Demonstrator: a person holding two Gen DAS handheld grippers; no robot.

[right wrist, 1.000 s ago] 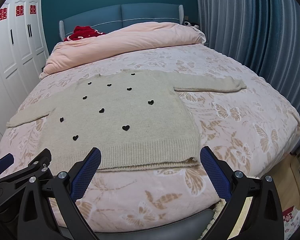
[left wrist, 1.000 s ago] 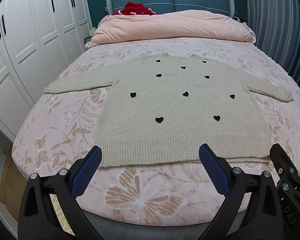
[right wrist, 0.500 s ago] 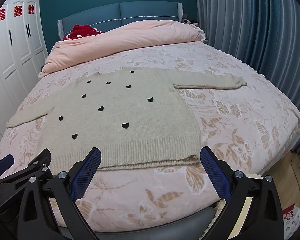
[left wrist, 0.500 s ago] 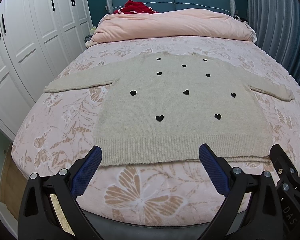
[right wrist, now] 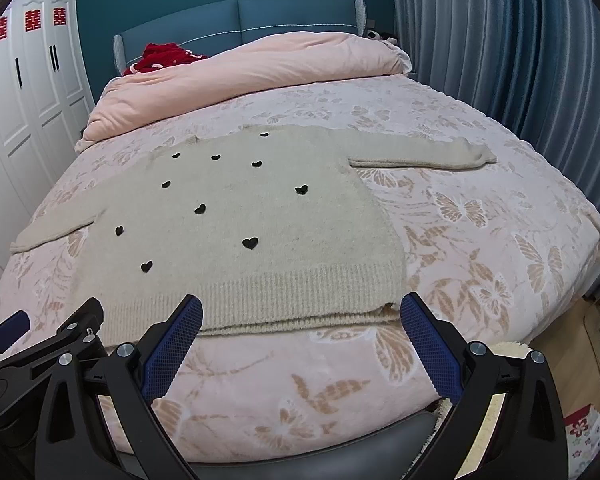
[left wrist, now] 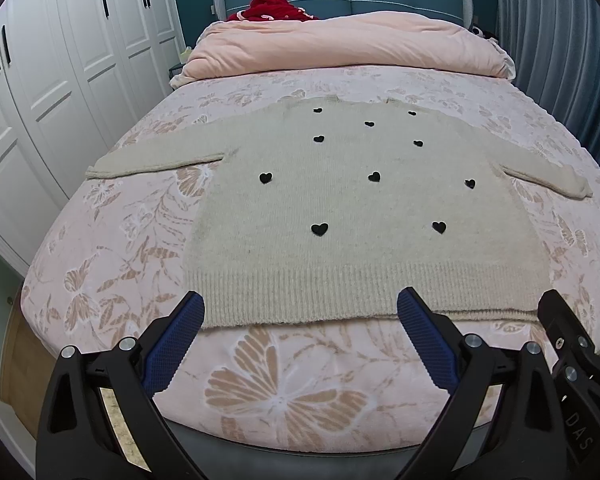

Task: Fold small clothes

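Beige heart-dotted sweater flat on bed, both tongs wide open & empty.

Left wrist view: sweater (left wrist: 360, 208) lies spread w/ sleeves out to both sides, ribbed hem near the bed (left wrist: 112, 240) foot edge; left tongs (left wrist: 300, 336) hover just short of the hem, gaping, holding nothing. Right wrist view: sweater (right wrist: 236, 224) sits toward the bed (right wrist: 480, 248) left side; right tongs (right wrist: 302, 338) spread wide at the hem's right corner, nothing gripped. Pink duvet (right wrist: 252, 68) bunched at head end.
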